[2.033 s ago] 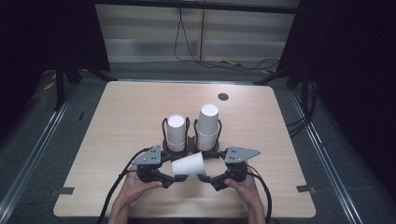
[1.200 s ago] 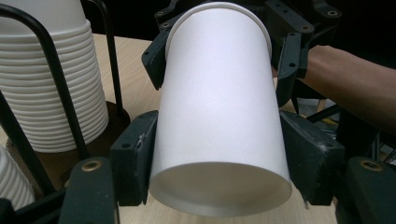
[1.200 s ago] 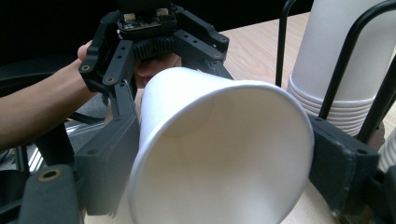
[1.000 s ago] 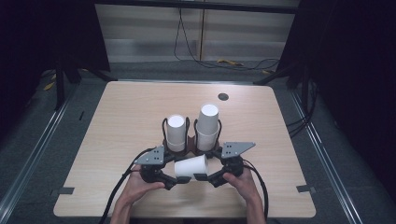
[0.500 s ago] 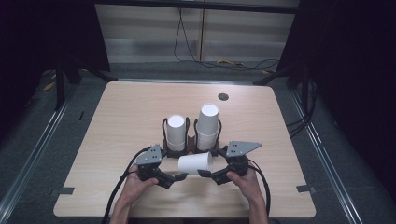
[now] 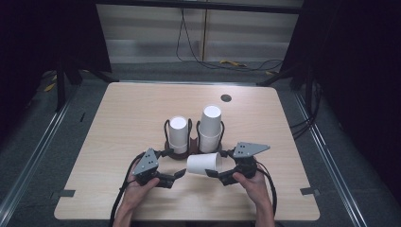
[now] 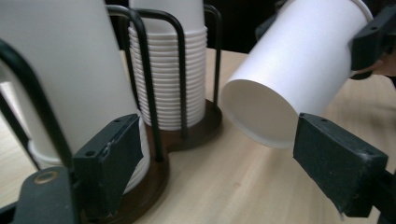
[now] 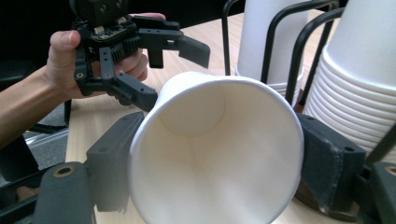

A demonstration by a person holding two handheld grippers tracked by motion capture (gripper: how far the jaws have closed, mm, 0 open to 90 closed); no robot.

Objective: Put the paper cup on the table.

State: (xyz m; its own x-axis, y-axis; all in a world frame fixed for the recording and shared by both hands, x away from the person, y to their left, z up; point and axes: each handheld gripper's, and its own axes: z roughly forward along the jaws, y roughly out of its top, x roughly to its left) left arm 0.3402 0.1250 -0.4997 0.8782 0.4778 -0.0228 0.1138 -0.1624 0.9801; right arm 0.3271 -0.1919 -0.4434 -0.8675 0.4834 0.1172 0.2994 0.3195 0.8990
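— Two jaws of our right gripper (image 6: 218, 173) are clamped on the white paper cup (image 6: 204, 164), one pad on each side near its rim, aren't they?

— Yes. In the right gripper view the cup (image 8: 215, 154) lies on its side between our pads, mouth toward the camera, bottom pointing away toward our left hand (image 8: 70, 56).

— And our left gripper (image 6: 178, 176)?

— Its jaws have just been opening, and now they stand wide apart and press on nothing. In the left gripper view the cup's closed bottom (image 7: 261, 112) sits just ahead of the two pads, clear of both.

— Where does the cup sit relative to the cup holder (image 6: 194, 142)?

— Just in front of it, on our side, lifted off the wooden table (image 6: 123, 109) and roughly level. Our left gripper is just beside the cup's bottom end, in front of the holder's left ring.

— What fills the holder?

— We see two stacks of white cups standing upside down inside black wire loops on a dark base: a shorter left stack (image 6: 178, 135) and a taller right stack (image 6: 210, 127). In the left gripper view the nested rims of the farther stack (image 7: 168, 70) show plainly.

— Anything farther out?

— We see a small dark disc (image 6: 226, 98) set in the table beyond the holder, well apart from it.
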